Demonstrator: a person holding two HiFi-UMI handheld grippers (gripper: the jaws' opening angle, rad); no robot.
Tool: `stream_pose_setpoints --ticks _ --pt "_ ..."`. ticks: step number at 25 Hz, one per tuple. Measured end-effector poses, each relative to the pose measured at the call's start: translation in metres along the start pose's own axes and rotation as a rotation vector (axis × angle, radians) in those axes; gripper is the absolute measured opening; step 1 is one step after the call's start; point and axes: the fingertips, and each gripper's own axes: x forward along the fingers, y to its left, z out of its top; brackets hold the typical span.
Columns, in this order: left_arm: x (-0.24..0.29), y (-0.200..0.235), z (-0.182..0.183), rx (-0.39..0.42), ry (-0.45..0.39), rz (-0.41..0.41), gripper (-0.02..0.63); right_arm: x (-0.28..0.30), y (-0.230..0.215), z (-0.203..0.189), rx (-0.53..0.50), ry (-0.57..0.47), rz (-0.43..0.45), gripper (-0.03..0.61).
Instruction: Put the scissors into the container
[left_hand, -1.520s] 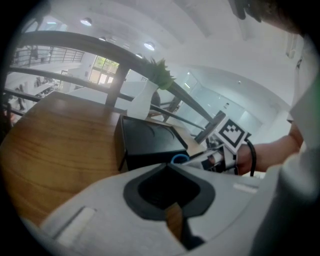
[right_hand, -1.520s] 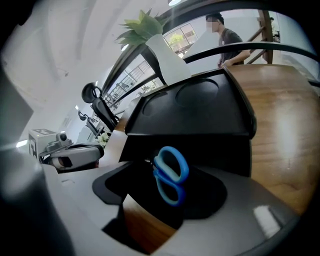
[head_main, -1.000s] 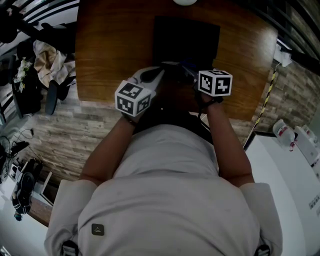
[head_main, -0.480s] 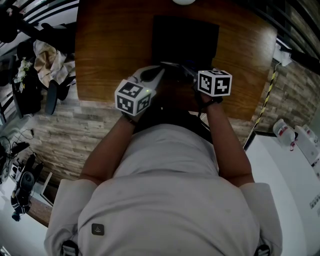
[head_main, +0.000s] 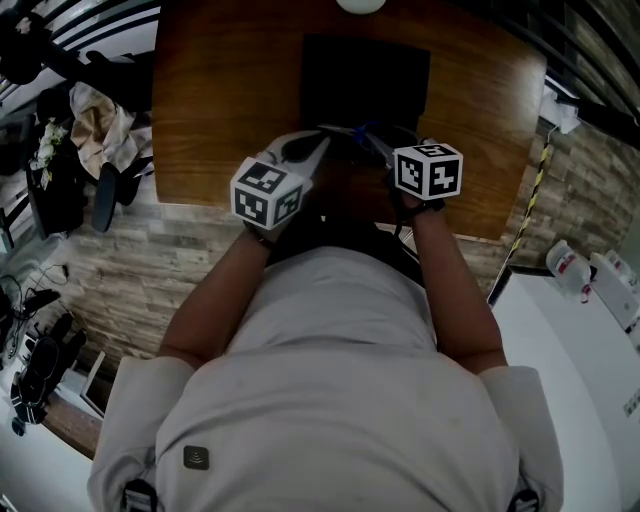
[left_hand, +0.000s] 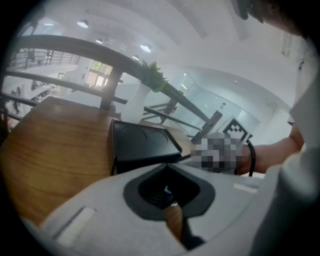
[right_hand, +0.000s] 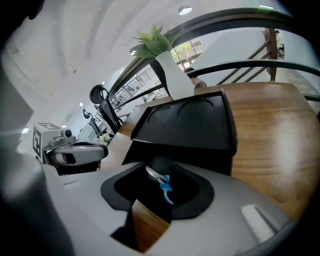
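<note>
Now the scissors hang above the surface just short of the black container, right gripper with fingers clenched on the blue handle, left gripper apparently pinching too; carry them level over the rim before releasing

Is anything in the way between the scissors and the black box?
Nothing that shows. The scissors show between the jaws of the right gripper, and the black container sits just behind them on the wooden table. Whether its top is open, I can't tell.
</note>
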Motion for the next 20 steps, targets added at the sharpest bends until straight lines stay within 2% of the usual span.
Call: stream_pose_setpoints --ticks 9,20 --pt "-0.014 -0.025 0.030 0.053 -0.058 0.003 0.003 -0.042 0.028 0.016 -0.130 -0.074 0.015 0.008" --pt "-0.055 -0.071 0.075 0.134 -0.160 0.033 0.003 -0.116 0.095 0.049 -0.268 -0.202 0.126 0.008"
